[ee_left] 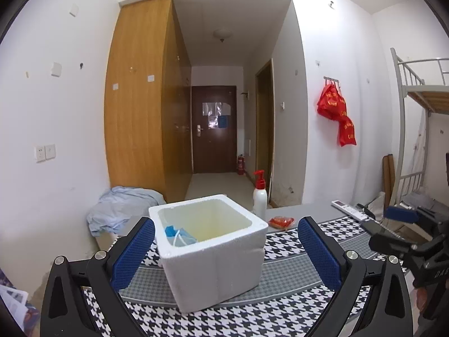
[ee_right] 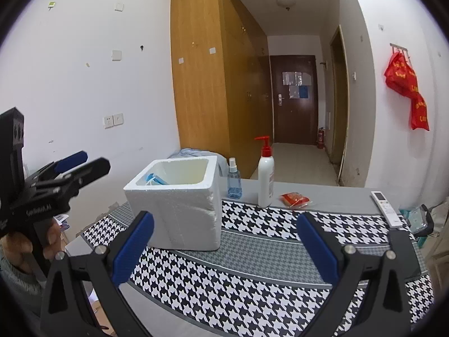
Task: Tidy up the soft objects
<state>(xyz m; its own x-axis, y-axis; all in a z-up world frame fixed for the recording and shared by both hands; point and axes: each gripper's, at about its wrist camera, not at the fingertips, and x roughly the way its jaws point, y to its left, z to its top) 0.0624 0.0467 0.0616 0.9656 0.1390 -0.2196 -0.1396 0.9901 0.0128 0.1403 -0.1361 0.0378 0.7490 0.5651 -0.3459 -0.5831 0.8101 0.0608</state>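
A white foam box (ee_left: 216,255) stands on the houndstooth table mat (ee_left: 280,309); it also shows in the right wrist view (ee_right: 179,205). A blue face mask (ee_left: 179,234) lies inside it at the left, seen too in the right wrist view (ee_right: 157,181). A small red packet (ee_left: 281,221) lies on the table behind the box, right of it in the right wrist view (ee_right: 294,198). My left gripper (ee_left: 226,250) is open and empty, its jaws either side of the box. My right gripper (ee_right: 224,247) is open and empty, right of the box.
A white pump bottle (ee_right: 265,179) and a blue spray bottle (ee_right: 234,179) stand behind the box. A white remote (ee_right: 387,209) lies at the table's right edge. A pale blue cloth (ee_left: 120,207) lies at far left. The left gripper's body (ee_right: 50,185) is left of the box.
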